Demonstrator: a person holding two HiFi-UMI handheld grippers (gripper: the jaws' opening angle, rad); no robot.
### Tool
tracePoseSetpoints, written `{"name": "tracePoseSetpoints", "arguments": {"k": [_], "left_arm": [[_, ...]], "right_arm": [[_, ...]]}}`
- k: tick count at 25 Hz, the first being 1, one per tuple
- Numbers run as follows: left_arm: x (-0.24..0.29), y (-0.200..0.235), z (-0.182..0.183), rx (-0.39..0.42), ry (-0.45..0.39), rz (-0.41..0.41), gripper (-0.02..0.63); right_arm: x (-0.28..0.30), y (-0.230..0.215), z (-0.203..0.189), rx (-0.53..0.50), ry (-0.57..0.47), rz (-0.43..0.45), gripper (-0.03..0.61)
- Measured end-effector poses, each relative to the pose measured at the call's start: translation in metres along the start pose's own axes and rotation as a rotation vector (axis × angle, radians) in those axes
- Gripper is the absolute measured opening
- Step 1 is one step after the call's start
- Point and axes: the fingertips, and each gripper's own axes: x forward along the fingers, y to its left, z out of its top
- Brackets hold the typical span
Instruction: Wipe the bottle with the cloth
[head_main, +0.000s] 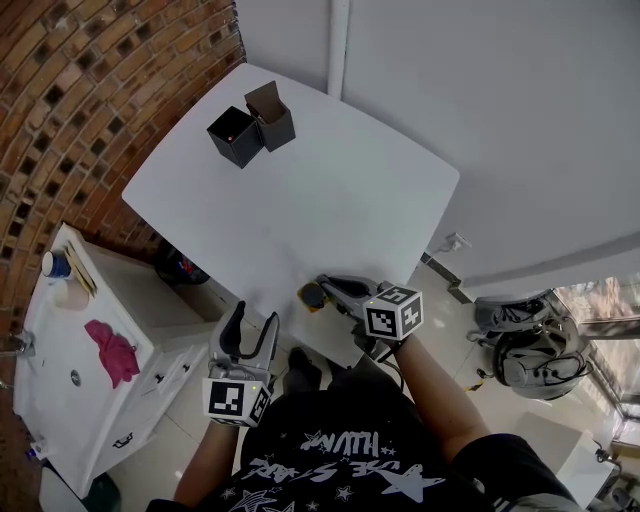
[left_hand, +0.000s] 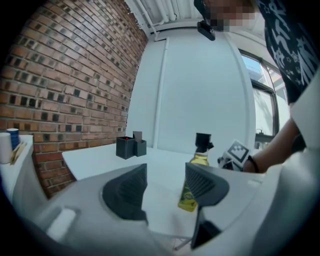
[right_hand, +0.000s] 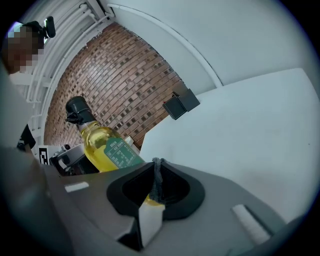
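Right gripper perhaps pinching cloth, bottle beside

Bright corner room
Brick wall left, white wall far, white table centre, white cabinet near left, window right.

Probably an office corner: brick wall, white table, white cabinet.

The right hand-held gripper is beside the bottle on the table.
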Motion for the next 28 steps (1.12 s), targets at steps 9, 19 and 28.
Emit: {"name": "tracePoseSetpoints", "arguments": {"k": [9,19,28], "left_arm": [[-0.008,0.014,0.061,-0.007,-0.155,0.059,0.142],[-0.01,0.002,0.126,0.002,-0.314,0.016,0.005],[0.001,-0.007,0.13,0.004,-0.255,0.031,0.005]], "right_arm": [[-0.058,0.012,0.075,-0.187,-0.225,-0.175,0.04],[-0.145,0.124,0.183,-0.62,-0.624,-0.374,0.041],[-0.159,0.16,0.177,-0.676,-0.679,-0.397,0.041]]}}
